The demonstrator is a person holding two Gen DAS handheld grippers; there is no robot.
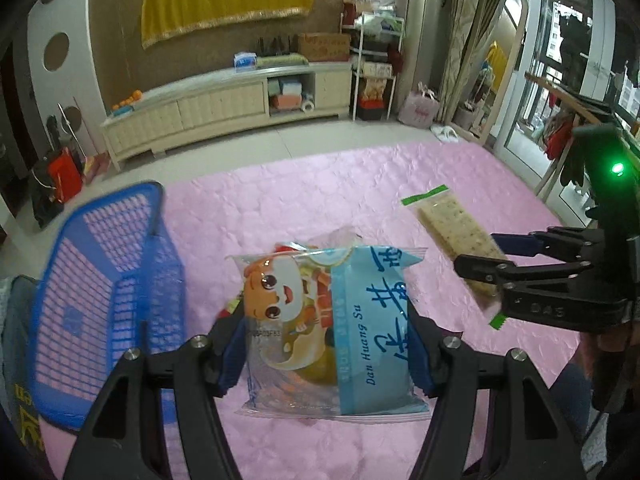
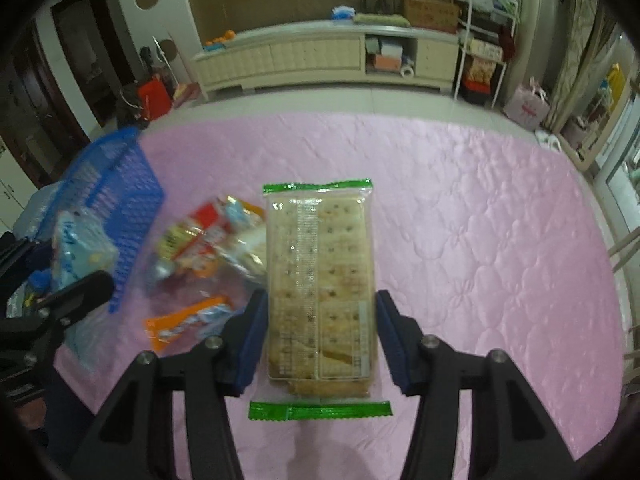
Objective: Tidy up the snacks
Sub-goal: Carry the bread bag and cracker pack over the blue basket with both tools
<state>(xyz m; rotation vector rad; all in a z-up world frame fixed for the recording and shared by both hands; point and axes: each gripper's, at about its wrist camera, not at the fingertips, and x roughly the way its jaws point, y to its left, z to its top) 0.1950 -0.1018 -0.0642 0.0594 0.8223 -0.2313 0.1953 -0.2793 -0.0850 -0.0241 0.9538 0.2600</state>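
Observation:
My left gripper (image 1: 324,344) is shut on a light-blue snack bag (image 1: 332,320) with a cartoon face, held above the pink cloth. To its right, my right gripper (image 1: 480,252) grips a clear cracker pack (image 1: 448,228) with green ends. In the right wrist view that cracker pack (image 2: 320,280) stands lengthwise between the blue pads of my right gripper (image 2: 320,332), which press its sides. At the left edge of that view, my left gripper (image 2: 52,268) carries the blue bag (image 2: 76,248). A blue mesh basket (image 1: 100,280) lies at the left.
A loose pile of snack packets (image 2: 208,240) and an orange packet (image 2: 188,320) lie on the pink quilted cloth (image 2: 480,240) beside the basket (image 2: 116,200). Beyond the cloth are tiled floor, a long cream cabinet (image 1: 224,108) and a white rack (image 1: 374,60).

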